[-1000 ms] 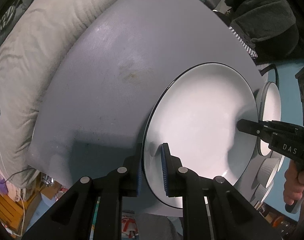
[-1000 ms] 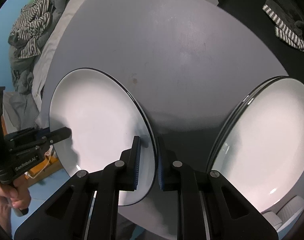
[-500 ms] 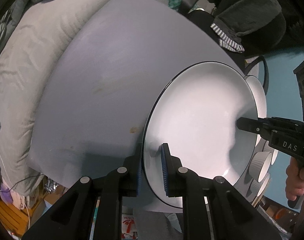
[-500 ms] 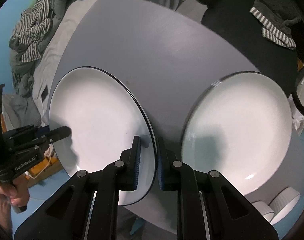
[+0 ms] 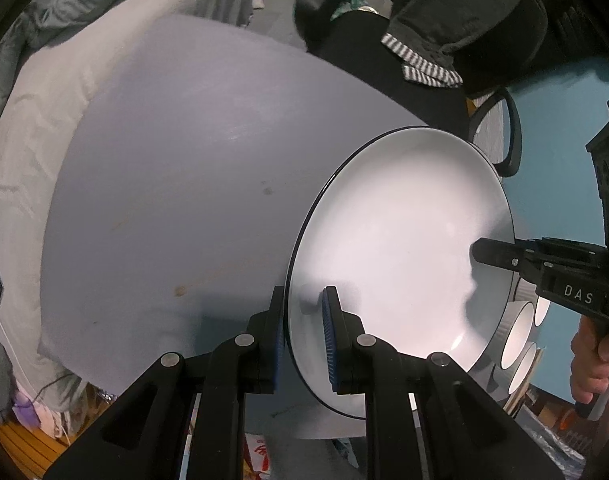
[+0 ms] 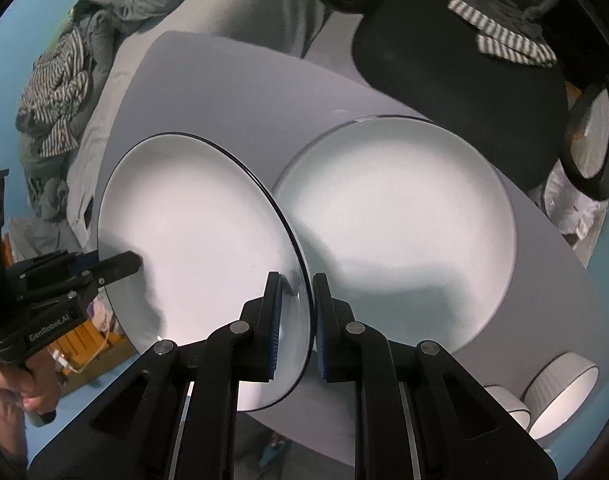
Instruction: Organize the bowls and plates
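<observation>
We are gripping the white plate [image 5: 400,248] by opposite rim edges: our left hand-held gripper [image 5: 303,334] is closed on the near-left rim, our right hand-held gripper [image 6: 295,328] closed on the other. It is hanging above the grey surface [image 5: 176,160], beside the stacked plates [image 6: 404,232]. We should be keeping it level while centring over that stack.

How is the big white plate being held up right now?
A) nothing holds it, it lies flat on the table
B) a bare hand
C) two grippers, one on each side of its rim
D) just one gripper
C: the left gripper pinches one edge of the plate and the right gripper pinches the opposite edge, holding it above the table.
</observation>
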{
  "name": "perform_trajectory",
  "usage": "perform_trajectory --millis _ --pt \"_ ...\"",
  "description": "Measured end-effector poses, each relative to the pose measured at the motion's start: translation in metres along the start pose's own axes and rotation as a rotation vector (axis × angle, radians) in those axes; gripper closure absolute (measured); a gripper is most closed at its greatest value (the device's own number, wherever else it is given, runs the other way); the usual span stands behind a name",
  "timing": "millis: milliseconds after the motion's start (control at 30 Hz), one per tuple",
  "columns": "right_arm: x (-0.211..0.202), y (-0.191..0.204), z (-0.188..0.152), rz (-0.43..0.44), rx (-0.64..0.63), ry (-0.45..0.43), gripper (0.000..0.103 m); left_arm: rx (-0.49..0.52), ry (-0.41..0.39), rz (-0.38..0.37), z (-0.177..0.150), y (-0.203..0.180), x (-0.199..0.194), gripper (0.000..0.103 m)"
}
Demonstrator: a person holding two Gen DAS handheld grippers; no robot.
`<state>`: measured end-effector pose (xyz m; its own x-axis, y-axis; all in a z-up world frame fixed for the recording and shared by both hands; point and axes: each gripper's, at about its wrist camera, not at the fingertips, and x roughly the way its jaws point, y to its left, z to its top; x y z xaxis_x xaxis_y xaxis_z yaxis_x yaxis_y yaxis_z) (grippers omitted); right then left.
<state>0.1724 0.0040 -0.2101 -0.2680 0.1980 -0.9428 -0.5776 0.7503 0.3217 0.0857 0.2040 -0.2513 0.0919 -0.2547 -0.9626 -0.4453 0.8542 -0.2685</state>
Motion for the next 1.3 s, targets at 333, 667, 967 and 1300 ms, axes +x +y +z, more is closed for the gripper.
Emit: perform_trajectory --millis 333,667,967,1300 --pt "-0.016 -0.058 -0.01 0.02 0.08 -0.017 0.088 0.087 0.026 0.03 0.018 -0.055 0.014 0.087" --pt "-0.014 -0.093 -0.008 0.042 0.139 -0.012 0.088 0.109 0.055 0.066 0.032 -0.078 0.031 0.086" --pt "-0.007 -0.109 -0.001 0.06 0.155 0.003 0.087 0.104 0.068 0.089 0.031 -0.087 0.035 0.086" --pt "-0.001 -0.113 0.005 0.063 0.162 0.026 0.087 0.091 0.098 0.116 0.038 -0.089 0.045 0.086"
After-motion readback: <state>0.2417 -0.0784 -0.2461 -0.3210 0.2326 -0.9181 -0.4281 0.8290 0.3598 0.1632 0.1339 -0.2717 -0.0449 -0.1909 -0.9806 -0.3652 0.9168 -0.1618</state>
